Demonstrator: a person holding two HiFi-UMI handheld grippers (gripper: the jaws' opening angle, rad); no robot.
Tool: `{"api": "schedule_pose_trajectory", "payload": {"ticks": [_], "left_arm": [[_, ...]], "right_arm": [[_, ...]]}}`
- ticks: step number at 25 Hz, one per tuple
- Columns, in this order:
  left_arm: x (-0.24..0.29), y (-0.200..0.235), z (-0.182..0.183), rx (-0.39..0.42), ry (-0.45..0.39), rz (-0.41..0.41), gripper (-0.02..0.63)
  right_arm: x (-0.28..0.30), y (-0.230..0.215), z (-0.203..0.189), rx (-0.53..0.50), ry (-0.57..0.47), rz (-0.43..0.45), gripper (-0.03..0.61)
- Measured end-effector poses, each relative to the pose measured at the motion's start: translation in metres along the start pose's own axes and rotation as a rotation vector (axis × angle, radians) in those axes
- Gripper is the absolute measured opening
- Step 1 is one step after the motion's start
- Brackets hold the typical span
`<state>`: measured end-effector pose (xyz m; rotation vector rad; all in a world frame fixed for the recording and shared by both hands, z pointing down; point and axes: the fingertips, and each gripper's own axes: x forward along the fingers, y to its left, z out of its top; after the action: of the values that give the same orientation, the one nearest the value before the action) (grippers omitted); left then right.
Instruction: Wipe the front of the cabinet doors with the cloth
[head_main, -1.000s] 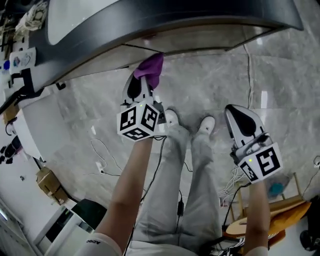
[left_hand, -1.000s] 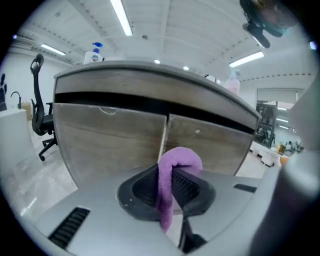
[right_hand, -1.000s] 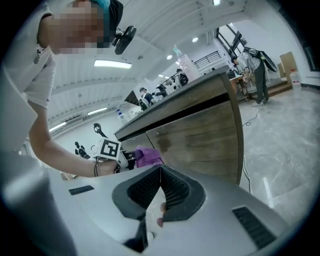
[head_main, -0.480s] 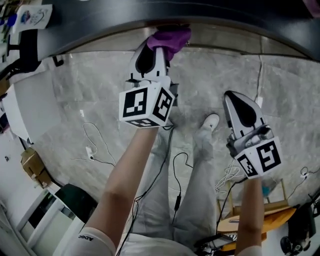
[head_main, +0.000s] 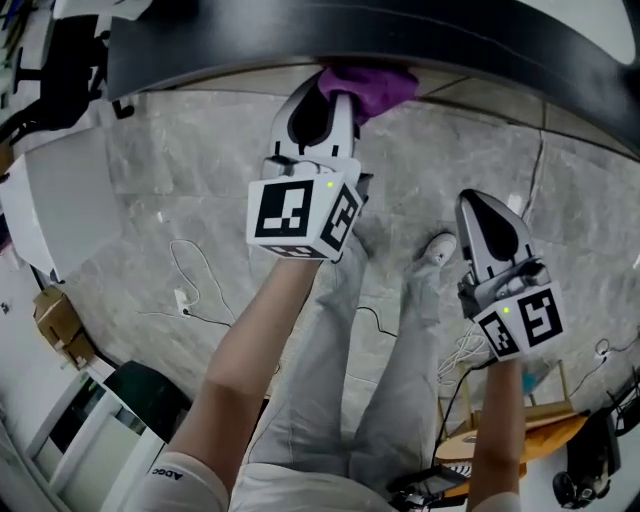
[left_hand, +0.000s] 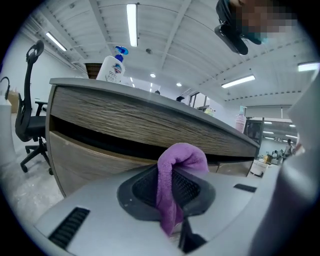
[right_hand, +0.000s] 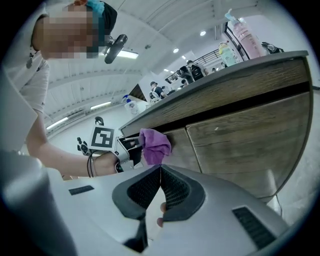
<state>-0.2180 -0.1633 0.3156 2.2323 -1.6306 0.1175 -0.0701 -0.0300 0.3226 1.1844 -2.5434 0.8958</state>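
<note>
Head view, 12 o'clock: left gripper (head_main: 335, 102) pinches crumpled purple cloth (head_main: 372, 86) against wood-grain cabinet door (left_hand: 90, 155), apparently mid-wipe; right gripper (right_hand: 160, 172), jaws together, empty. Next: likely a pressed sideways sweep.

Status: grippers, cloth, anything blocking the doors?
Left gripper shut on purple cloth, cloth at top edge of cabinet door. Right gripper shut, empty, off the doors. Nothing seen in the way.

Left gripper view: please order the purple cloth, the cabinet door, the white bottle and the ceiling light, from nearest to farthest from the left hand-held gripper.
1. purple cloth, clamped between the jaws.
2. cabinet door, just ahead of the cloth, lower left.
3. white bottle, on the countertop, upper left.
4. ceiling light, high overhead.
</note>
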Motion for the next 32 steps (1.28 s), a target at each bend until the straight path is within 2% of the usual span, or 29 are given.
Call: {"api": "schedule_pose_trajectory", "payload": {"ticks": [4,12,16,20,22,25,27,32], "left_arm": [[-0.014,0.048,0.008,-0.009,-0.013,0.047,0.046],[-0.05,0.156,0.029,-0.043,-0.032,0.208,0.046],[-0.063,0.188,0.037,-0.013,-0.041,0.261,0.046],[-0.074,0.208,0.04,0.007,-0.053,0.349,0.046],[-0.079,0.208,0.038,-0.004,-0.058,0.375,0.046],[-0.085,0.179,0.025,0.007,-0.042,0.35,0.046],[-0.086,0.148,0.012,0.004,-0.018,0.32,0.046],[-0.067,0.056,-0.021,-0.061,0.041,0.241,0.046]], "right_arm": [[0.028,0.021,0.001,-0.019,0.02,0.019,0.026],[0.076,0.068,0.006,-0.059,0.054,0.073,0.026],[0.088,0.087,0.012,-0.073,0.049,0.099,0.026],[0.089,0.092,0.009,-0.062,0.044,0.119,0.026],[0.086,0.09,0.003,-0.057,0.047,0.131,0.026],[0.076,0.089,-0.004,-0.057,0.051,0.153,0.026],[0.064,0.084,-0.006,-0.055,0.056,0.167,0.026],[0.025,0.056,-0.008,-0.051,0.086,0.172,0.026]]}}
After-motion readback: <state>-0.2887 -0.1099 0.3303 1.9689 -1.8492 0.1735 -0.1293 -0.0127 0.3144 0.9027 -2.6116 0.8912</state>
